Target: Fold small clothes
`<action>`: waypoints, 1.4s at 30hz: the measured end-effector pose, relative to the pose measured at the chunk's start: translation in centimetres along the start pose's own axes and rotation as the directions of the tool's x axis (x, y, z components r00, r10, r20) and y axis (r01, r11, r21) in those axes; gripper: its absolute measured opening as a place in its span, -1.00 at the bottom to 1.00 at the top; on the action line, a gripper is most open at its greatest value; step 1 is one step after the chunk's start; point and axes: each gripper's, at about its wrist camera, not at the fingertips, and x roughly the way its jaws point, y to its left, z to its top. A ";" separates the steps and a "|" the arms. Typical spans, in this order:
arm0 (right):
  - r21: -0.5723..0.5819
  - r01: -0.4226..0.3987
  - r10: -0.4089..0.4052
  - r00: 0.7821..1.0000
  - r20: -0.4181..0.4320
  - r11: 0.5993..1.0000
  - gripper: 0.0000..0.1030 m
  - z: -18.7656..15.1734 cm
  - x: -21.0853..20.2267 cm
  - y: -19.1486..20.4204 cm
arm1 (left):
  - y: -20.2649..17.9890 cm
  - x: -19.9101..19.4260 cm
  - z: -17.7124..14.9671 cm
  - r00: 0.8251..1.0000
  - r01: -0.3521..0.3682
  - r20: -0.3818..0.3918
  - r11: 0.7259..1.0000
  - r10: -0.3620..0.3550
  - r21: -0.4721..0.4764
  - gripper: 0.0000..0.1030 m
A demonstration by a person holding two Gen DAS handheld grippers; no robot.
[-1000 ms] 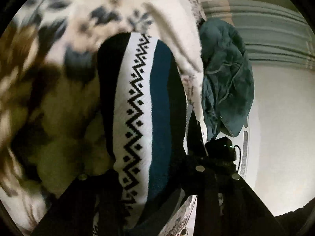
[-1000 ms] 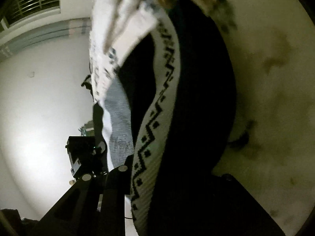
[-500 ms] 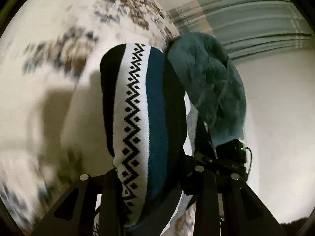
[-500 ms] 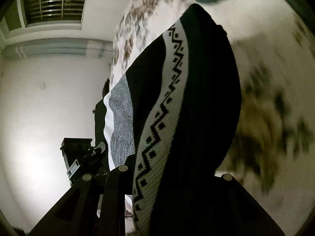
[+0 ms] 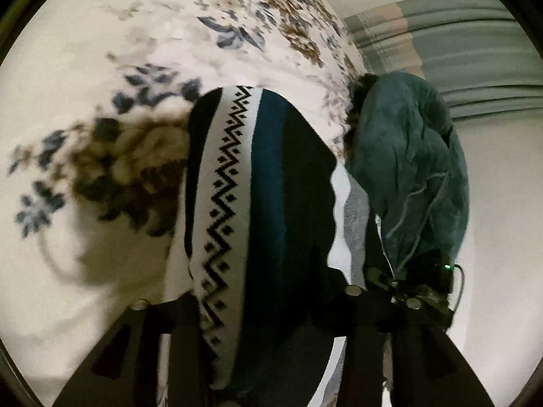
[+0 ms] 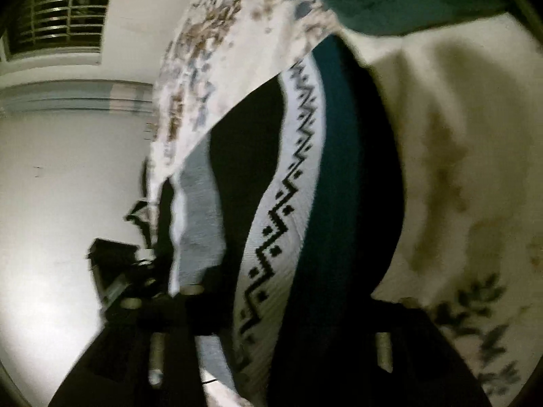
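Since half a second before, both views had swung and the floral bedspread (image 5: 142,68) filled more of the left camera, so the pair of grippers seemed to have carried the garment lower over the bed. That garment, a small knit piece (image 5: 264,203) with black, teal and white bands and a zigzag stripe, hung between the two tools, clear of the bedspread as far as I could tell. The left gripper (image 5: 268,308) had its jaws closed on one edge of it; the right gripper (image 6: 281,308) had its jaws pinched on the opposite edge. A crumpled teal cloth (image 5: 410,169) lay on the bedspread just beyond the knit piece, toward the striped curtain (image 5: 448,44).

To my eye the step was laying the piece down for a fold. Doing it well would mean keeping both held edges level and taut, lowering them together onto open bedspread short of the teal cloth, and letting go only once the fabric lay flat, without a sagging middle.
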 end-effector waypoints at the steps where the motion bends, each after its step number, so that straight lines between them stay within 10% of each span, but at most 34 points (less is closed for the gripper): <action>1: -0.017 0.056 -0.056 0.998 0.013 0.998 0.40 0.3 -0.6 0.1 | -0.4 -0.5 -0.2 0.998 -0.061 0.025 0.998 0.060 0.018 0.07; 4: -0.100 0.281 -0.272 0.958 0.094 0.955 0.71 -0.4 -2.6 0.4 | -2.8 -2.4 -1.9 0.944 -0.311 0.153 0.945 0.294 0.101 0.42; 7: -0.158 0.518 -0.489 0.851 0.189 0.841 1.00 -2.4 -4.4 2.3 | -5.2 -3.3 -4.1 0.862 -0.485 0.251 0.861 0.440 0.154 1.00; 10: -0.192 0.650 -0.596 0.755 0.271 0.735 1.00 -5.4 -5.1 3.6 | -6.8 -3.2 -6.5 0.806 -0.574 0.294 0.800 0.514 0.174 1.00; 17: -0.154 0.747 -0.665 0.651 0.366 0.646 1.00 -11.1 -9.8 7.2 | -10.8 -3.7 -10.4 0.773 -0.629 0.283 0.742 0.568 0.230 1.00; 29: -0.157 0.775 -0.621 0.594 0.512 0.611 1.00 -20.0 -20.7 17.4 | -21.2 -14.1 -19.1 0.737 -0.663 0.396 0.699 0.548 0.268 1.00; 42: -0.161 0.756 -0.505 0.563 0.654 0.635 1.00 -36.0 -36.4 28.7 | -32.3 -28.8 -31.1 0.721 -0.650 0.509 0.712 0.469 0.265 1.00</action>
